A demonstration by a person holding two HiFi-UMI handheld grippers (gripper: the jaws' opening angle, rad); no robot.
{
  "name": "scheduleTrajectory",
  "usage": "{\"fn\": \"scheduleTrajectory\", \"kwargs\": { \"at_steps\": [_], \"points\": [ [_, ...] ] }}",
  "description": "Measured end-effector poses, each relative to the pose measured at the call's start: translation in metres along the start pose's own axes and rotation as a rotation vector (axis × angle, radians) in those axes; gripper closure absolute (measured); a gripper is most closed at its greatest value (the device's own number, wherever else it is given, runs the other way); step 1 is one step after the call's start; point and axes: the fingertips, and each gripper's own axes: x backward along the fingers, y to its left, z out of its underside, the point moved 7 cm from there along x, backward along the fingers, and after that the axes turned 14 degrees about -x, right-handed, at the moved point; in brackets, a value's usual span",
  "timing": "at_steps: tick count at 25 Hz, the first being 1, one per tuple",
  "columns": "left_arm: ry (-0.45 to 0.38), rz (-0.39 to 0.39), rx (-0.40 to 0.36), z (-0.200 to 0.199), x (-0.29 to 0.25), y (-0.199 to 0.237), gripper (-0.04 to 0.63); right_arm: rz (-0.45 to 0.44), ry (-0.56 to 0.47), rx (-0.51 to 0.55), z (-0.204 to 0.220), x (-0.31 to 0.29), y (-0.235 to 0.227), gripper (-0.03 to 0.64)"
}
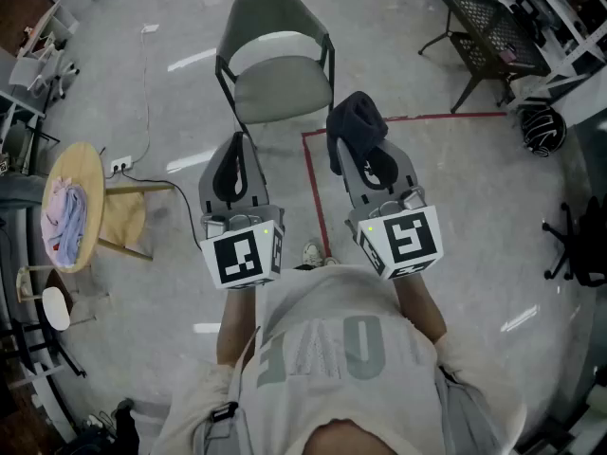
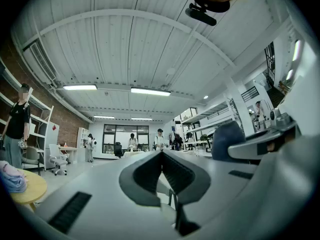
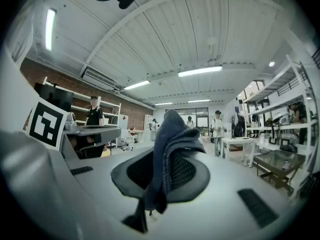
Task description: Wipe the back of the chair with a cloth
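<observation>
Right tool (image 1: 351, 152) around dark cloth (image 1: 360, 119)

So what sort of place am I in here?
Probably an open-plan lab or workshop: a brick wall, metal shelving racks and a white worktable under strip lights.

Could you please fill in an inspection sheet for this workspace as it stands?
Surface: grey floor, with a red tape line beside the chair.
Job's things: grey chair upright ahead, not touched by either claw; dark cloth in the right claw.
Clutter: round wooden table bearing a heap of pale cloths; helmet on the floor at right.
Claws: left claw shut, empty; right claw shut on the dark cloth.
Cables: white cable runs from a power strip; black cable near the table.
Surroundings: black mesh table, shelving, people standing far off.
</observation>
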Motion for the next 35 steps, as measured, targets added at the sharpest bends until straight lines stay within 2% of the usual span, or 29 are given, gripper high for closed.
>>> {"fn": "scheduleTrajectory", "kwargs": {
  "at_steps": [9, 14, 20, 30, 35],
  "points": [
    [-0.002, -0.001, 0.021, 0.004, -0.002, 0.007, 0.580, 0.010, 0.018, 0.018, 0.004, -0.004, 0.004, 0.559],
    [-0.005, -0.006, 0.032, 0.007, -0.009, 0.013, 0.580, 0.040, 0.024, 0.065, 0.003, -0.011, 0.002, 0.560],
    [-0.014, -0.015, 0.051, 0.021, -0.012, 0.033, 0.580, 0.015, 0.037, 0.024, 0.016, -0.024, 0.012, 0.560],
    [-0.035, -0.041, 0.052, 0.036, -0.044, 0.064, 0.580, 0.057, 0.028, -0.013, 0.024, -0.050, -0.005, 0.560],
    [-0.056, -0.024, 0.126, 0.036, -0.081, 0.061, 0.580, 0.054, -0.023, 0.011, 0.015, -0.077, -0.033, 0.560]
  ]
}}
